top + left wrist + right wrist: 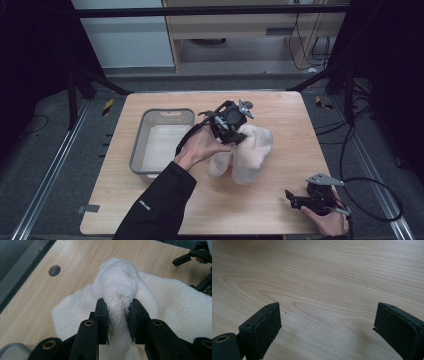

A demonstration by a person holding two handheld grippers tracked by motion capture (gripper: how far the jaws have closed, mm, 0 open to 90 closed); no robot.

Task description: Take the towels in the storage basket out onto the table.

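Tub [141, 131] first, over at the left of the table [280, 210]: a grey plastic basin, open-topped, a pale lining showing in its bottom, sitting well in from the left edge. Moving right, the left gripper [235, 136] is down on the cream towel [252, 150] and clamped on it; in the left gripper view both black jaws pinch a raised fold of the towel [117, 285], the terry cloth bulging up above the pads. That towel lies bunched near the table's middle, just right of the tub and not touching it as far as the high view shows. Judging by the loops and the slump, it is soft, light and floppy, with no slip on those pads and nothing to break, but whatever hangs free will trail and drag, so a pinch on a thick gathered ridge like this one looks the safest hold. Further right, bare wood all the way to the right edge, plenty of room to swing cloth. Down at the near right corner the right gripper [295, 199] rests in the person's hand, jaws spread wide and empty over plain tabletop [324, 272], close to the near edge, well apart from the towel.
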